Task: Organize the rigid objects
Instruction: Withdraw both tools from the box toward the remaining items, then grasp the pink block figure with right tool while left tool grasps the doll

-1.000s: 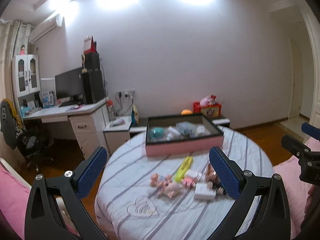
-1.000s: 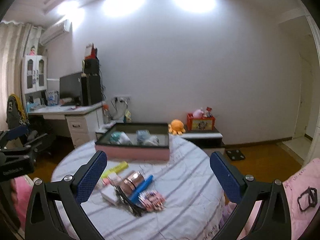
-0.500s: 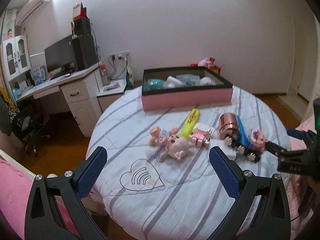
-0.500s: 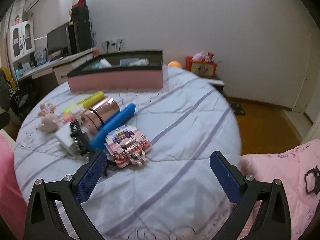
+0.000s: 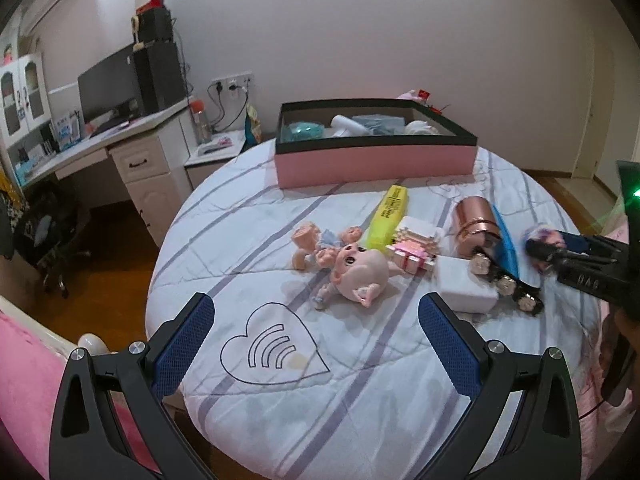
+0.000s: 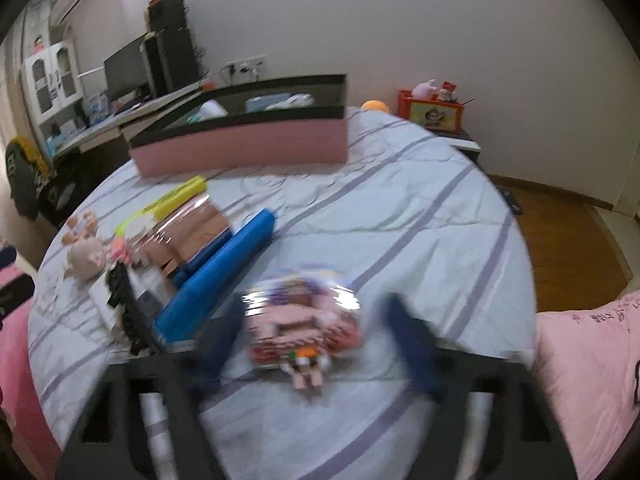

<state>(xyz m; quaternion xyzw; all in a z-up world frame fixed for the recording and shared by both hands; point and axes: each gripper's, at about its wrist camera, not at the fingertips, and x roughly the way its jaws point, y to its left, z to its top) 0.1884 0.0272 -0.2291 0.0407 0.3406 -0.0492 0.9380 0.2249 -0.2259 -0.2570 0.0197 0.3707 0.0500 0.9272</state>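
Observation:
Toys lie in a row on the round striped bed (image 5: pixel 360 400): a pig doll (image 5: pixel 360 272), a yellow box (image 5: pixel 390 210), a rose-gold cylinder (image 5: pixel 476 220), a white box (image 5: pixel 464 280) and a blue bar (image 6: pixel 224 276). Behind them stands a pink box with a black rim (image 5: pixel 376 160), with several items inside. My left gripper (image 5: pixel 316 308) hangs open above the heart print, short of the pig doll. My right gripper (image 6: pixel 312 312) is blurred and its jaws are closing around a pink block toy (image 6: pixel 304 324). A gap still shows beside the right finger (image 6: pixel 412 344).
A desk with a monitor (image 5: pixel 108 88) stands at the back left. Pink bedding (image 6: pixel 588 364) lies to the right of the bed and more (image 5: pixel 24 380) to the left. A red box with plush toys (image 6: pixel 432 110) sits on a low stand. Wooden floor (image 6: pixel 568 248) surrounds the bed.
Both grippers dropped and tipped down toward the bed. The right one closed in on the pink block toy and its jaws narrowed around it; the left stayed wide open.

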